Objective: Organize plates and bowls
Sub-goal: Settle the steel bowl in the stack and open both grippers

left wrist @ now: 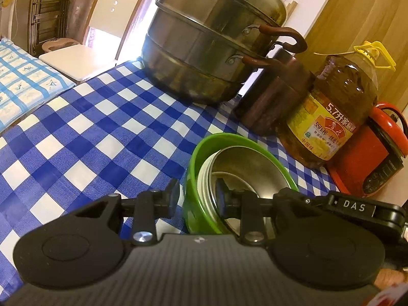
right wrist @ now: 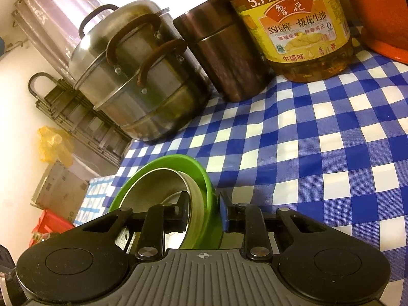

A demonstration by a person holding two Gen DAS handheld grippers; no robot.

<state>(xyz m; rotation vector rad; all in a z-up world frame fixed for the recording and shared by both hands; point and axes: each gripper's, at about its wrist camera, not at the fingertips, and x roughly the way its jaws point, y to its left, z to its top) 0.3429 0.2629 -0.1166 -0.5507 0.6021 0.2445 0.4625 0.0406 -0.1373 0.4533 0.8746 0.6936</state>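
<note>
Jaws of both the left gripper (left wrist: 196, 199) and right gripper (right wrist: 202, 211) are clamping opposite rims of the green bowl (left wrist: 190, 178), which is holding nested steel bowls (left wrist: 244, 168) and sitting tilted on the checked bench (left wrist: 102, 117), equally near both hands.

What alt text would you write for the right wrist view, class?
The right gripper clamps the rim of a green bowl with a steel bowl nested inside, on a blue checked tablecloth. Behind stand a steamer pot, brown canister and oil bottle.
</note>
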